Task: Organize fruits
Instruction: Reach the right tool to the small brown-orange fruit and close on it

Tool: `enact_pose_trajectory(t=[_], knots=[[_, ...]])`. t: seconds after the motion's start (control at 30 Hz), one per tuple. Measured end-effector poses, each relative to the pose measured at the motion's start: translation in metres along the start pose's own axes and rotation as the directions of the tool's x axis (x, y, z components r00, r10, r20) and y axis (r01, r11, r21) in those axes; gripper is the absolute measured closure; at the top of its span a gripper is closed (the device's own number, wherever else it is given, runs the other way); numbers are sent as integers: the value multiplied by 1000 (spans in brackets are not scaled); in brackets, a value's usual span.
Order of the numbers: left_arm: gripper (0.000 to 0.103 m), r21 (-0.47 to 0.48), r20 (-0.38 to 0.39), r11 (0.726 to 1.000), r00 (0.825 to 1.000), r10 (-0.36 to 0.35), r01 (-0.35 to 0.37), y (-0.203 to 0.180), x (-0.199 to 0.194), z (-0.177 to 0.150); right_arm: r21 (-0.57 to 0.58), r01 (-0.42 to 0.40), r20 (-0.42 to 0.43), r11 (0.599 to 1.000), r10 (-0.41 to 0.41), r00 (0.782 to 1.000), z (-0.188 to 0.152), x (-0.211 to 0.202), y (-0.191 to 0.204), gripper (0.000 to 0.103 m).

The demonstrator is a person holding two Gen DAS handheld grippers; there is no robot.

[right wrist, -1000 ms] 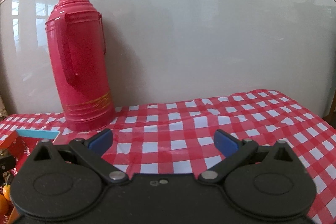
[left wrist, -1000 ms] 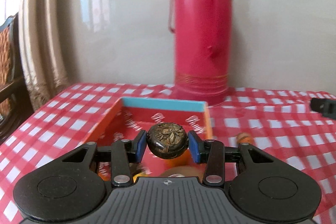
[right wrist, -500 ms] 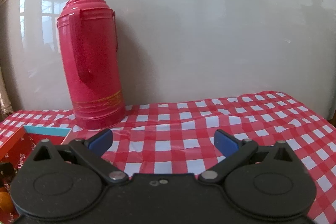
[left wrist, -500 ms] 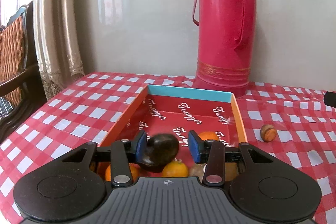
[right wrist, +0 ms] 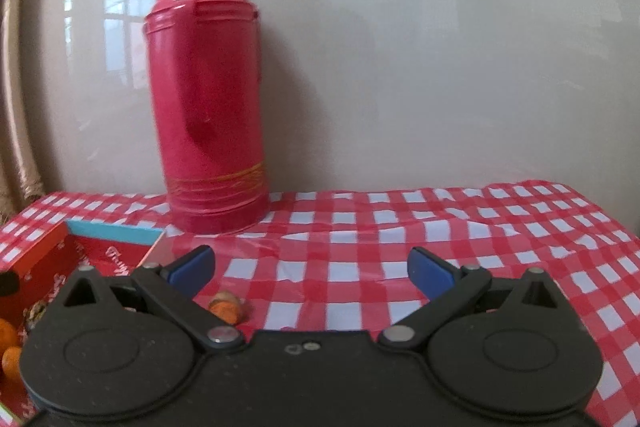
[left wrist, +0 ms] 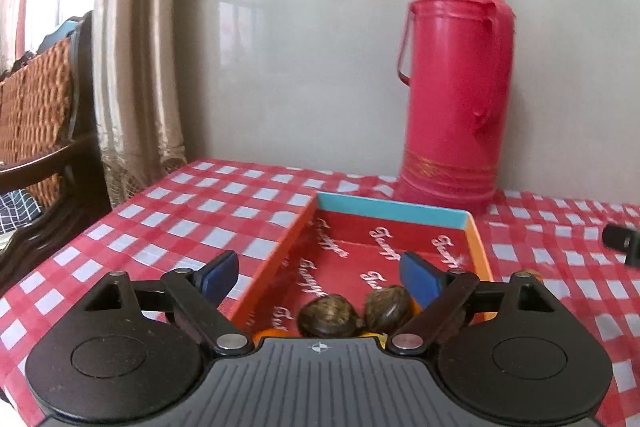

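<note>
My left gripper (left wrist: 320, 273) is open and empty above the near end of a red and orange box (left wrist: 384, 215). Two dark brown round fruits (left wrist: 330, 317) (left wrist: 388, 305) lie in the box just below the gripper, with orange fruit partly hidden under them. My right gripper (right wrist: 310, 267) is open and empty above the checked cloth. A small orange-brown fruit (right wrist: 226, 305) lies on the cloth by its left finger, outside the box (right wrist: 116, 231). Oranges (right wrist: 8, 333) show in the box at the far left of the right wrist view.
A tall pink thermos (left wrist: 452, 87) (right wrist: 208, 91) stands behind the box by the wall. A curtain (left wrist: 136, 39) and a wicker chair (left wrist: 36, 115) are left of the table. The right gripper's tip (left wrist: 622, 243) shows at the right edge.
My left gripper opened and let go of the dark brown fruit, which now lies in the box. The left gripper drew back. The right gripper swung left, bringing the box and small fruit into view.
</note>
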State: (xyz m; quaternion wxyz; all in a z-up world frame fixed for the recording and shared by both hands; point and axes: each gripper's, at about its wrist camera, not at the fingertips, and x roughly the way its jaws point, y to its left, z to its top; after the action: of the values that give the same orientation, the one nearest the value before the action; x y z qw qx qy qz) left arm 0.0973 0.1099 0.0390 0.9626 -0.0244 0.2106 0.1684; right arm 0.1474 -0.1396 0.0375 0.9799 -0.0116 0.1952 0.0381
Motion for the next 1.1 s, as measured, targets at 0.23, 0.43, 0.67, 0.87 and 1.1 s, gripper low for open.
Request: enact_pose_trajectory(t=[0.23,0.43,0.67,0.87,1.1], knots=[[14,-35,13,998,999,43,-42,31,1,0,-103,-23,-21,994,21,1000,-7,16,23,7],[14,-75,-3,994,996,85,-85,61,5,-1,-118,-45,-113,992,32,993,-13,38,37,28],[14,-136,-22,984,993,114,-116,92,11,-4,-98,-103,-173,990,85,981,-22,56,46,44],[14,-175,-32,974,990,138,-142,108,15,-6,-89,-107,-212,990,86,973,-24,71,53,60],[14,-181,-39,966,983,180,-184,118,19,-9,-81,-90,-241,993,69,968,-26,84,53,64]])
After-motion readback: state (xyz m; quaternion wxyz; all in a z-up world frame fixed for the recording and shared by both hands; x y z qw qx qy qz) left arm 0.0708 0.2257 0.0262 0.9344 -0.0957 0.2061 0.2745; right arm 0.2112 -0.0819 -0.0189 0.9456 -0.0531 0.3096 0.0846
